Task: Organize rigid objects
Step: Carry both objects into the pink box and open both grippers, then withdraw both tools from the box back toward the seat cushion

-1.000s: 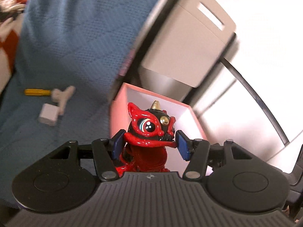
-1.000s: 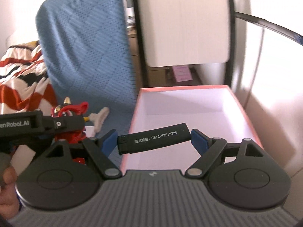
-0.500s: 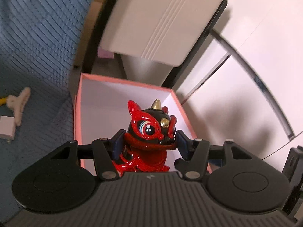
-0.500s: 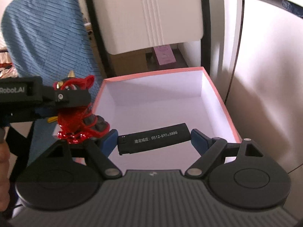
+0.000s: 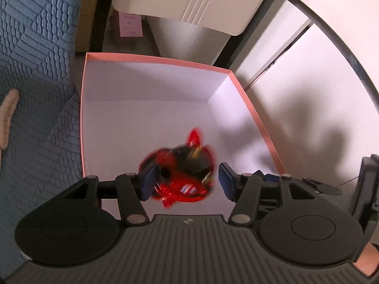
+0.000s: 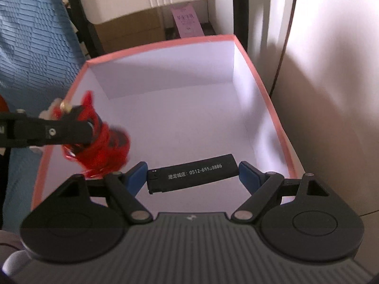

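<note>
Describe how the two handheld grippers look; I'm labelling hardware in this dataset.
The left gripper and right gripper match: a ribbed dark grey body with a small pale logo, round black discs either side, black linkage arms with silver rivets, and blue pads on the fingers. Skin shows at the left view's lower right corner.

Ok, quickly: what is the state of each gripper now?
Left gripper: open, with the blurred figurine loose inside it.
Right gripper: closed on the black stick.
</note>
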### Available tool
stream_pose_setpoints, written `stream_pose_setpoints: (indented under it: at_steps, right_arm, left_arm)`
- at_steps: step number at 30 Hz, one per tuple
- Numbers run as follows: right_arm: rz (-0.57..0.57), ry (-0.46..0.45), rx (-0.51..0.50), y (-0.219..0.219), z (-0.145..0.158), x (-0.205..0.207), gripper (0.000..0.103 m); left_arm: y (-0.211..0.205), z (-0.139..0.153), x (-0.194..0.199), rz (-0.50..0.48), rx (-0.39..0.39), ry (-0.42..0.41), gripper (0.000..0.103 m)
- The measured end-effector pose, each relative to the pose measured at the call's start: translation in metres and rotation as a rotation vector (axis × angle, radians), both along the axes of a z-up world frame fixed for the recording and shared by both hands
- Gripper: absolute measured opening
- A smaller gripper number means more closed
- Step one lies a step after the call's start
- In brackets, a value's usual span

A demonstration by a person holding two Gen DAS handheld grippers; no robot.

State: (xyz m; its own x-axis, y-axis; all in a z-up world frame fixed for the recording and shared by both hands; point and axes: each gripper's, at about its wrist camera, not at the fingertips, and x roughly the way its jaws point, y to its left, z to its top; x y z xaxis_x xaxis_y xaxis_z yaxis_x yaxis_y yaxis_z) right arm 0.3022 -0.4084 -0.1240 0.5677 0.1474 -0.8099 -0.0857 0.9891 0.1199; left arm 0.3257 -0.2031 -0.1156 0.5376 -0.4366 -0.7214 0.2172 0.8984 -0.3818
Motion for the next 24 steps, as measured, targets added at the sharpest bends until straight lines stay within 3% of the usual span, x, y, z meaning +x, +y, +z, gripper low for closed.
stream_pose_setpoints:
  at_steps: [3,8,24]
  right_arm:
    - [-0.01,0.01,0.006,-0.003,-0.006,0.002,0.085]
    - [-0.027,0.023,0.037,-0.007,-0.005,0.003,0.103]
    - [0.037,-0.16,0.055,0.03,0.063,-0.047,0.103]
  left_arm:
    - [0.001,0.0,-0.001,0.013,0.001,-0.002,0.064]
    - [0.004,0.005,-0.008,0.02,0.003,-0.011,0.064]
    - [0.054,0.067,-0.081,0.088,0.017,-0.232,0.064]
